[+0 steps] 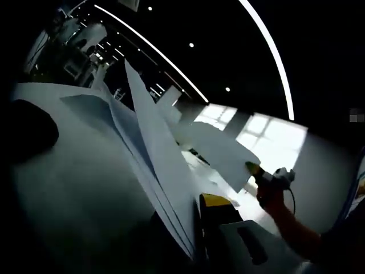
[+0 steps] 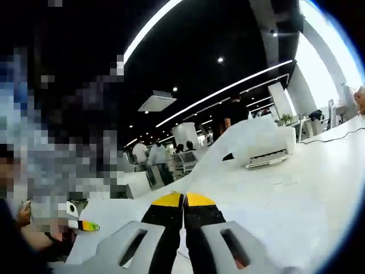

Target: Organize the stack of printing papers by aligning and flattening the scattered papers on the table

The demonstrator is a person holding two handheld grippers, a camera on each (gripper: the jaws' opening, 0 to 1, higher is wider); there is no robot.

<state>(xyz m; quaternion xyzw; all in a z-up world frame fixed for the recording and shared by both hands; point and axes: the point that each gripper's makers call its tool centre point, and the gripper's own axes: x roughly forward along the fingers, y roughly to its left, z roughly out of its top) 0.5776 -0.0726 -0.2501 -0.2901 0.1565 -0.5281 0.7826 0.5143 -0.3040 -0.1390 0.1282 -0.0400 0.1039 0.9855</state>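
In the left gripper view, the printing papers (image 1: 154,154) stand lifted on edge, several white sheets fanned apart and rising from the bottom centre to a sharp corner near the top. Only one yellow-tipped jaw of the left gripper (image 1: 214,208) shows, pressed against the right face of the sheets at their base; the other jaw is hidden behind the paper, so I cannot tell for sure how the fingers stand, though the sheets appear caught between them. To the right, the right gripper (image 1: 255,169) meets the far corner of one sheet, held by a person's hand (image 1: 272,194) in a reddish sleeve; its jaw state is too small to read here. A pale table (image 1: 63,188) lies on the left, under a dark ceiling with strip lights (image 1: 268,45). In the right gripper view, the right gripper (image 2: 183,200) has its two yellow-tipped jaws pressed together at bottom centre, with a thin white paper edge seeming to run between them. Beyond lies the white table (image 2: 296,194) with a white box-like device (image 2: 265,151), and people (image 2: 149,155) stand in the background.
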